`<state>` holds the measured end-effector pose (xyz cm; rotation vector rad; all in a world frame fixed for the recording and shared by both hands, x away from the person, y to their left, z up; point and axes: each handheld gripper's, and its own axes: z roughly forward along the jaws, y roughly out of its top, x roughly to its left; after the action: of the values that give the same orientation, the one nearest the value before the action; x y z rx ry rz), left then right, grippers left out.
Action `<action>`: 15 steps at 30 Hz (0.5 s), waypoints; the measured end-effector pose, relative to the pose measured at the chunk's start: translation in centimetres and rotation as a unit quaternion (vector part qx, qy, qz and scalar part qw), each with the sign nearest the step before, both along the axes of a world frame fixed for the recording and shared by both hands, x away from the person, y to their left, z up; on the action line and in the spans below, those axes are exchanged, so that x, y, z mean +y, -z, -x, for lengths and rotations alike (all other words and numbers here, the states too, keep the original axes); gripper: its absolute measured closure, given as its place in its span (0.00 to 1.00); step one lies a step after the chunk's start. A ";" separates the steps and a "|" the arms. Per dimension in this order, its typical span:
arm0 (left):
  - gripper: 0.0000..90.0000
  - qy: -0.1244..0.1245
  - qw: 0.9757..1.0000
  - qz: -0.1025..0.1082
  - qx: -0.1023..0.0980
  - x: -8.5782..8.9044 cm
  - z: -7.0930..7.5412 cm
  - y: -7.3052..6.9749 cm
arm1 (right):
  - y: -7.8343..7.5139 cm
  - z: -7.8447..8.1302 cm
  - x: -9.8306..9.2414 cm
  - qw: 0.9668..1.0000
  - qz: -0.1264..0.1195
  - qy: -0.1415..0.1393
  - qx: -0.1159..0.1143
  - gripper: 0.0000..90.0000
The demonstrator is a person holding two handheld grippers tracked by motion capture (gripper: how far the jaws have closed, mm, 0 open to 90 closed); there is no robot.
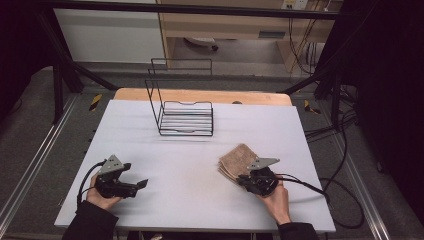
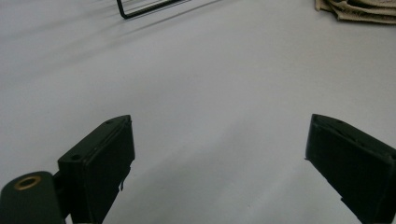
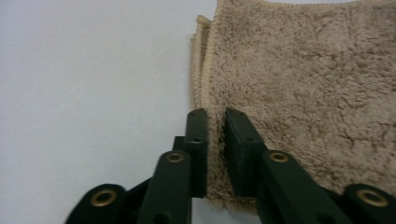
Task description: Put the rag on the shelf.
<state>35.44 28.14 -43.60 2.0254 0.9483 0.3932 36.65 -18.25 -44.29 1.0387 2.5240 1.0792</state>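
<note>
A folded tan towel (image 1: 237, 159) lies on the white table (image 1: 195, 150) at the right front. My right gripper (image 1: 245, 179) is at its near edge, and the right gripper view shows the jaws shut on the towel's (image 3: 303, 93) hemmed left edge at my right gripper (image 3: 215, 116). My left gripper (image 1: 137, 185) rests low over the table at the left front, held in a hand. In the left gripper view my left gripper (image 2: 219, 144) stands open with bare table between its jaws, and the towel (image 2: 359, 9) shows far off at the top right.
A black wire rack (image 1: 185, 112) stands at the back middle of the table, its corner (image 2: 140, 9) seen ahead of the left gripper. Cables trail off the right gripper over the table's right edge. A dark frame surrounds the table.
</note>
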 end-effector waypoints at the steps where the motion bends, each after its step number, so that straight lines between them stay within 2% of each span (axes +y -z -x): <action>1: 0.09 0.000 1.000 0.001 0.000 0.0 0.0 0.0 | -0.1 0.0 0.0 1.000 -0.003 -0.003 0.003 0.82; 2: 0.09 0.000 1.000 0.001 0.000 0.0 0.0 0.0 | -0.2 -0.1 -0.1 1.000 -0.009 -0.004 -0.004 0.77; 3: 0.09 -0.001 1.000 0.000 0.001 0.0 -0.1 0.0 | -0.8 -0.2 -0.1 1.000 -0.026 -0.003 -0.017 0.68; 4: 0.09 0.000 1.000 0.000 0.002 0.0 -0.1 0.1 | -1.0 -0.3 -0.1 0.999 -0.027 -0.002 -0.028 0.66; 7: 0.09 0.000 1.000 -0.002 0.003 0.0 -0.1 0.1 | -1.5 -0.9 0.4 0.999 -0.030 -0.003 -0.039 0.61; 8: 0.09 -0.001 1.000 0.000 0.003 -0.1 -0.1 0.1 | -1.4 -1.4 1.4 0.999 -0.023 -0.004 -0.043 0.58; 10: 0.09 0.000 1.000 0.000 0.002 -0.1 -0.1 0.0 | -1.3 -1.7 1.9 0.999 -0.021 -0.005 -0.044 0.56; 14: 0.09 0.002 1.000 0.000 0.001 0.0 -0.1 0.0 | -0.2 -3.1 4.0 0.999 0.006 0.000 -0.049 0.49; 15: 0.09 0.002 1.000 0.000 0.002 0.0 -0.1 0.0 | 0.1 -3.5 4.6 0.998 0.020 0.008 -0.061 0.46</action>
<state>35.53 28.17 -43.61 2.0279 0.9458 0.3877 40.19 -13.66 -44.43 0.9519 2.4271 1.0492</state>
